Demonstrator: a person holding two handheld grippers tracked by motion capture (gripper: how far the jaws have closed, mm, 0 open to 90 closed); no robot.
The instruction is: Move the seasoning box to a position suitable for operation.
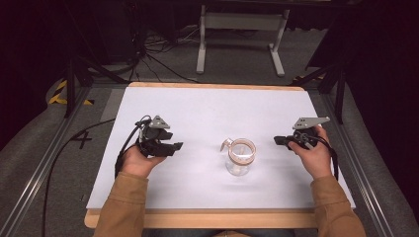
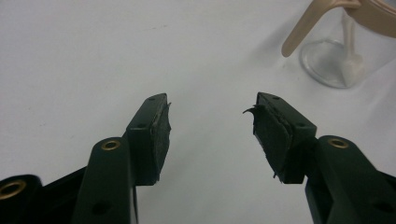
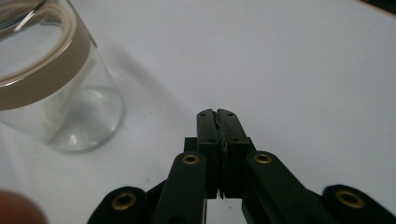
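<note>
That glass jar (image 1: 240, 157) is sitting upright on the white desk (image 1: 197, 108), roughly between your two hands and a bit nearer the right one; it's looking like clear glass with a tan band round the rim and a tan lever sticking out toward your left, so you're probably dealing with something rigid, slick and breakable; not heavy, as it's looking empty. Your left tongs (image 1: 170, 146) are standing wide open with nothing between the pads, pointing toward the jar but well apart from it; your right tongs (image 1: 279, 140) are squeezed fully shut on nothing, also short of the jar. I'd be going for the tan band rather than the bare glass, since the wall is likely sliding under the pads; easy on the squeeze; and I'd be leaving the lever alone, it's looking flimsy.
</note>
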